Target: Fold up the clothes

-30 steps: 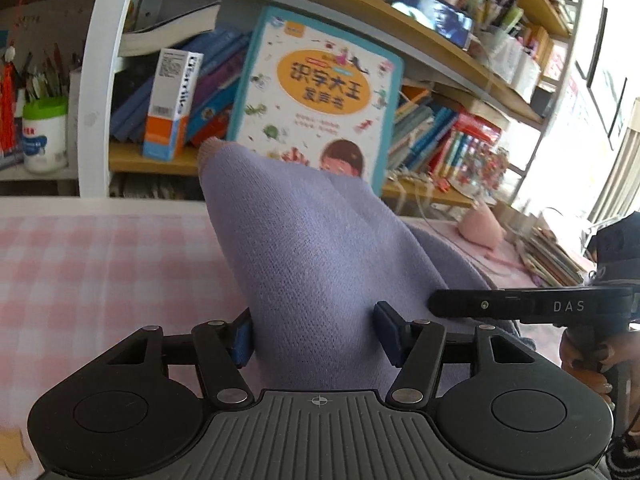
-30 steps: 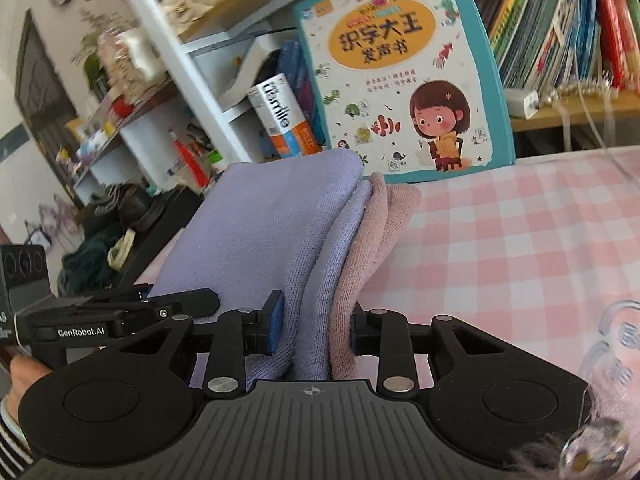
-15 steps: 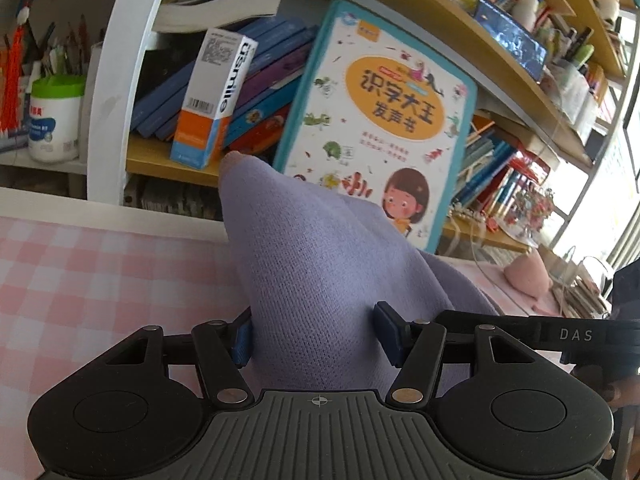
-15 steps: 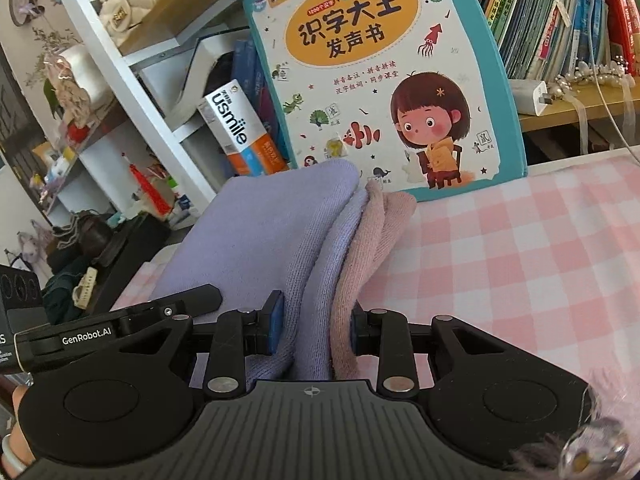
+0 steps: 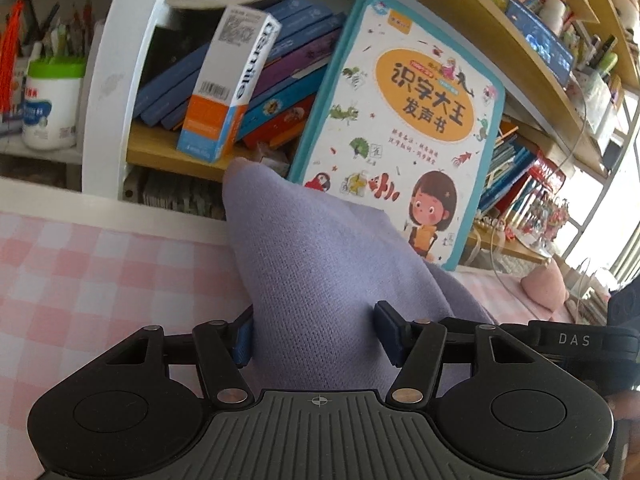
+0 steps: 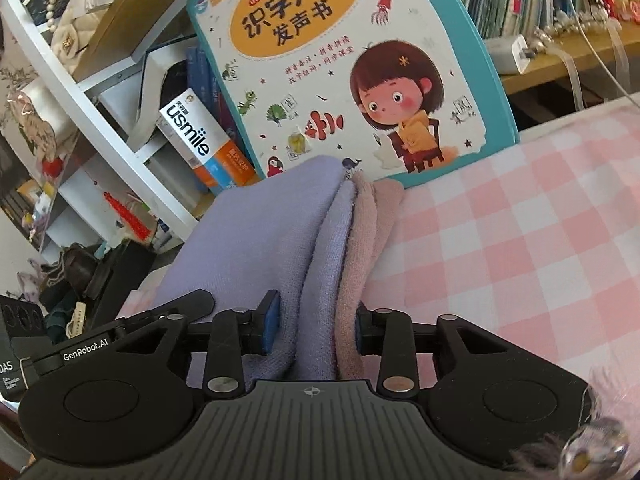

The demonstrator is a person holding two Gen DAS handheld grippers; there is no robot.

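Pink-and-white gingham covers the table (image 6: 520, 248), and behind it the bookshelf (image 5: 120, 80) runs the whole width of the room, crammed with books and jars. A big teal-edged picture book (image 6: 340, 68) leans against the shelf with its foot on the cloth, and it looks parked there simply for lack of room among the other books. Beside it a white and orange toothpaste box (image 5: 228, 88) tilts against a slanting row of blue books.

In front of all that is the lavender knit garment (image 5: 320, 272), bunched and lifted off the gingham, with a dusty-pink layer (image 6: 372, 240) showing along its right edge in the right wrist view; whether that is a lining or a second piece I can't tell. It hangs between the two tools, each holding one side, which I take to be how a fold is carried over: both corners gripped so the cloth travels as one panel.

The left gripper (image 5: 316, 332) has its blue pads pressed into a thick wad of the lavender knit, so it is clamped on the fabric rather than closed fully. The right gripper (image 6: 316, 328) pinches a narrower bundle, lavender and pink layers together. My guess is the fold is mid-way, with the cloth not yet laid down.
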